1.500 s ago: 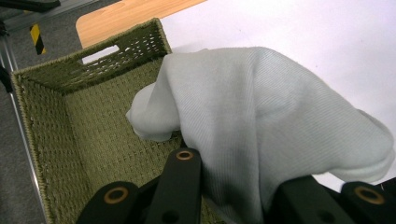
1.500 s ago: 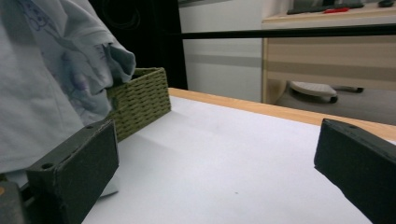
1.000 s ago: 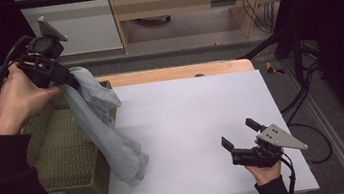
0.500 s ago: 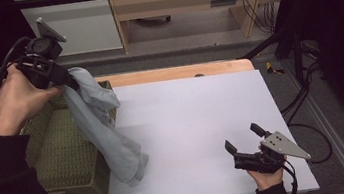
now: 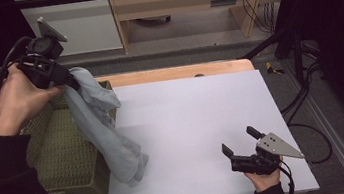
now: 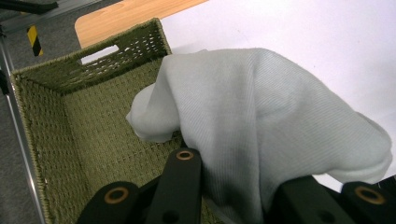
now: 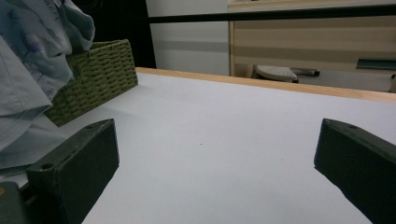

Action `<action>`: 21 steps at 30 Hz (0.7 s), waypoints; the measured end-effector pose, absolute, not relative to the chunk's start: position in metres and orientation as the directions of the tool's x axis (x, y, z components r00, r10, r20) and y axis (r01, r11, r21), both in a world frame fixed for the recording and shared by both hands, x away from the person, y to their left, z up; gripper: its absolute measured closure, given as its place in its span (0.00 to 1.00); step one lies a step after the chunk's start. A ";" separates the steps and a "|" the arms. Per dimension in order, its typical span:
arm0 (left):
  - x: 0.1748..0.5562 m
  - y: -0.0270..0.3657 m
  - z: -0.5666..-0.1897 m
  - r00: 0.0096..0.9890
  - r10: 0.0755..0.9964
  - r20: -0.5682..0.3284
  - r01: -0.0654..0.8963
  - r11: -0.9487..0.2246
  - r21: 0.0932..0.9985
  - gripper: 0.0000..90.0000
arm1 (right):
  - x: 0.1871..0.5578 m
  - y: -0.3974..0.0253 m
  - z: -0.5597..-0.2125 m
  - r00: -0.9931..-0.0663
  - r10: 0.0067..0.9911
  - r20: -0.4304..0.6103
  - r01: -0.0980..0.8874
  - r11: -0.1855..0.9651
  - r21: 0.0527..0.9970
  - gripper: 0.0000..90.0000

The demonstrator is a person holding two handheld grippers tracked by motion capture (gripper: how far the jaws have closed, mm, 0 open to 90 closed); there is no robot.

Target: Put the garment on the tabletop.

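while the left gripper pinches the top of a pale grey cloth above the far left corner of the table, the cloth hangs over the near rim of a green woven basket, its lower end on the surface. the right gripper rests near the near right corner, jaws spread with nothing between them.

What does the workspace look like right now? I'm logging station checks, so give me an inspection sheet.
Surface: white table, wooden strip at its far edge.
Job's things: grey cloth hangs from the left gripper, lower end on the table beside the green woven basket.
Clutter: nothing seen.
Grippers: left shut on the cloth above the basket; right gripper open, low at the near right edge.
Cables: one trails from each gripper; more on the floor at right.
Surroundings: white cabinet, wooden shelf unit, dark stands.
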State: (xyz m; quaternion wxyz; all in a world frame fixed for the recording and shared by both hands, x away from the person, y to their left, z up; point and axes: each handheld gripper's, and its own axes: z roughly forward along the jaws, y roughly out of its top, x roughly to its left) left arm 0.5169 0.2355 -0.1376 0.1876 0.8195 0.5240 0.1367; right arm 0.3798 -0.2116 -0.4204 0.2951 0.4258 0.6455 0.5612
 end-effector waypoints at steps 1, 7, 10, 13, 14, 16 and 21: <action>0.517 0.234 -0.137 0.415 0.910 0.028 0.807 -0.382 0.451 0.91 | 0.380 -0.212 -0.420 -0.464 0.881 0.098 0.216 0.005 0.976 0.00; 0.514 0.222 -0.131 0.434 0.900 0.042 0.789 -0.402 0.466 0.91 | 0.381 -0.212 -0.420 -0.461 0.882 0.095 0.215 0.007 0.977 0.00; 0.510 0.213 -0.128 0.454 0.890 0.049 0.775 -0.421 0.471 0.91 | 0.380 -0.212 -0.419 -0.462 0.881 0.100 0.217 0.003 0.976 0.00; 0.505 0.202 -0.122 0.478 0.877 0.052 0.754 -0.440 0.487 0.91 | 0.380 -0.212 -0.419 -0.460 0.882 0.104 0.218 -0.002 0.976 0.00; 0.503 0.199 -0.120 0.490 0.870 0.049 0.747 -0.448 0.491 0.91 | 0.380 -0.212 -0.419 -0.460 0.882 0.104 0.218 -0.002 0.976 0.00; 0.499 0.192 -0.116 0.504 0.862 0.053 0.733 -0.460 0.502 0.91 | 0.380 -0.213 -0.419 -0.463 0.881 0.101 0.218 0.002 0.976 0.00; 0.489 0.167 -0.106 0.554 0.828 0.087 0.684 -0.512 0.520 0.91 | 0.379 -0.214 -0.418 -0.466 0.879 0.097 0.211 0.004 0.977 0.00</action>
